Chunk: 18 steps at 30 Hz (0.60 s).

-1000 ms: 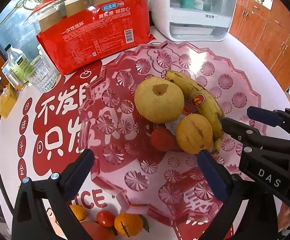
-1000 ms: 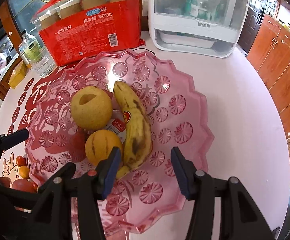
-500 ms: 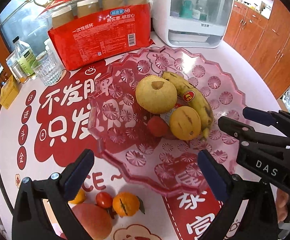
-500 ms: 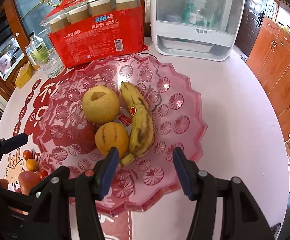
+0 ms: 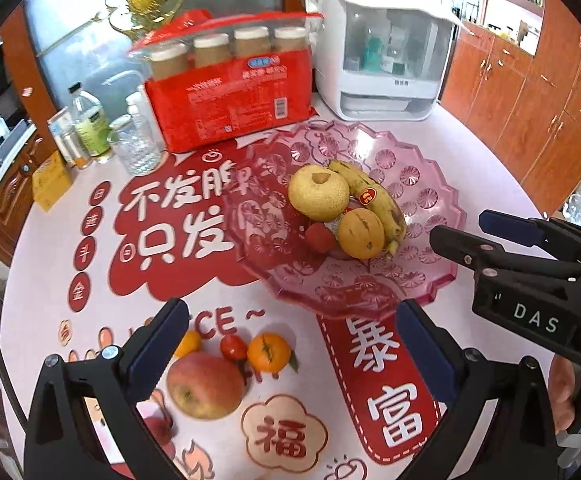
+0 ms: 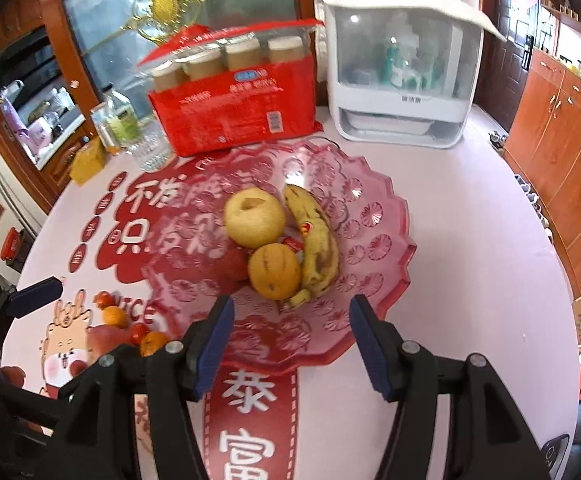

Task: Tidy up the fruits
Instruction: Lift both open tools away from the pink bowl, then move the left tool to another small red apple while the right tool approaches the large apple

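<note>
Loose on the printed red-and-white tablecloth (image 5: 42, 264), in the lower left of the left wrist view, just below the rim of the scalloped pink translucent plastic fruit plate (image 5: 430, 200): a large red-and-yellow apple (image 5: 205, 385), a small round orange mandarin (image 5: 269, 352), a small red cherry tomato (image 5: 233, 347) touching it, and a second small orange fruit (image 5: 188, 342) half hidden behind a finger. Already piled at the centre of the plate: a big pale yellow pear (image 5: 318, 192), a spotted yellow banana with a red sticker (image 5: 370, 204), a round yellow-orange fruit (image 5: 361, 233) and a red tomato (image 5: 320, 237). Left gripper (image 5: 290, 348) empty, jaws wide apart, hanging over the loose fruits; right gripper (image 6: 290, 342) likewise empty and spread, near the plate's lower rim at the bottom centre of its own view. Likely handling, as a judgement: apple firm, fairly heavy, smooth-skinned, so best taken across its widest girth with the blue pads (image 5: 158, 344) square to the sides, else liable to squirt out or roll. Mandarin light, soft-skinned, with some give; a gentle pinch across the middle enough. Cherry tomato tiny, slick and easily crushed or flicked away, and crowded against the mandarin, so hard to isolate; probably better left until the neighbours are gone. Plate thin and probably light, apt to slide or tip under a push at the rim; fruits best lowered into the open part of the plate.
</note>
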Tool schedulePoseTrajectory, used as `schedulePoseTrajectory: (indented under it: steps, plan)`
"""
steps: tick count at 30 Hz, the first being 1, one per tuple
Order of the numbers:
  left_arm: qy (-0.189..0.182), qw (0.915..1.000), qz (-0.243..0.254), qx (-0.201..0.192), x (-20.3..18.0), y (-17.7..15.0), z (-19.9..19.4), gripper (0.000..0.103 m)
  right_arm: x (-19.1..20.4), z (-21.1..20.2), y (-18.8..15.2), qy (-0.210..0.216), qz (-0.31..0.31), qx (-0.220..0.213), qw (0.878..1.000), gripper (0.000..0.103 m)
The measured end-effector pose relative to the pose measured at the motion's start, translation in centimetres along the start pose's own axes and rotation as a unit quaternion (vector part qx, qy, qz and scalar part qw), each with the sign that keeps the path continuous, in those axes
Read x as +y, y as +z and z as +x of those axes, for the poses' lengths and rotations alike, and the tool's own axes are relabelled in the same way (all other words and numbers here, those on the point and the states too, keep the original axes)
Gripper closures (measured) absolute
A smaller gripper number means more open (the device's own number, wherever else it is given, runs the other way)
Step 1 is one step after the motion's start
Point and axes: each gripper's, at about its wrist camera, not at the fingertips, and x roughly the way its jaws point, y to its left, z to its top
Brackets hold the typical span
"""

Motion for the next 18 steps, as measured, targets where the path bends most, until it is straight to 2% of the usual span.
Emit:
schedulePoseTrajectory:
  steps: [8,18]
  plan:
    - [0.010,0.9996,-0.018,-0.019,1.2,-2.1,-3.9,0.000,2.3,-4.2,-1.0,0.024,-0.012,-0.035,0.999,0.039]
    - [0.026,0.9967,-0.070,-0.033,5.4,-5.5,-7.9,0.000,5.9,-6.9,-2.6,0.050,-0.044,-0.050,0.997,0.038]
